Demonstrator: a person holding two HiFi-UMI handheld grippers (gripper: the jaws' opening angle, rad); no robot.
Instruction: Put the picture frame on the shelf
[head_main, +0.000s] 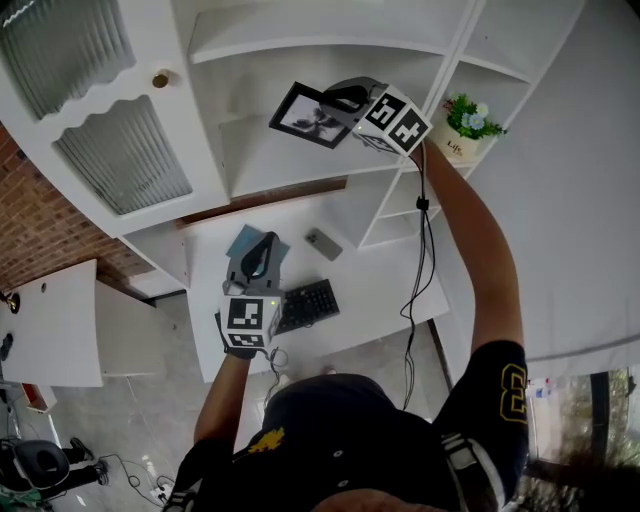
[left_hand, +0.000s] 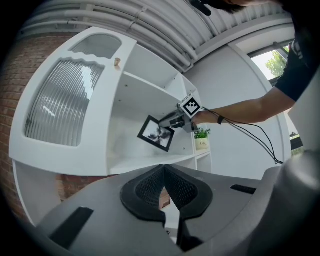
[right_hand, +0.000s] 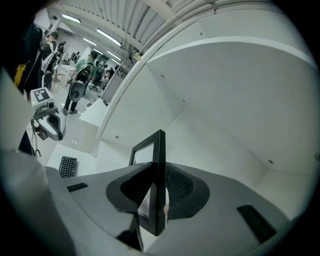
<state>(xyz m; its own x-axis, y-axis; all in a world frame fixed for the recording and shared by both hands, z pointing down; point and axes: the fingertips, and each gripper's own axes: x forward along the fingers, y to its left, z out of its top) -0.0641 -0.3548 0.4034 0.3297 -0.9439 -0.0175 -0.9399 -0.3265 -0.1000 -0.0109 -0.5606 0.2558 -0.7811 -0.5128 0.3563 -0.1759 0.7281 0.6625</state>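
Right gripper jaws are clamped on the picture frame. The frame sits edge-on between the pads and sticks out past the tips. It is tilted, in the air over the white shelf board, inside the open compartment. Left gripper jaws are pressed together with nothing between them, the frame well ahead of its tips.

Your head view looks steeply down over the shelf; your left gripper view faces it from below, your right sits close inside.
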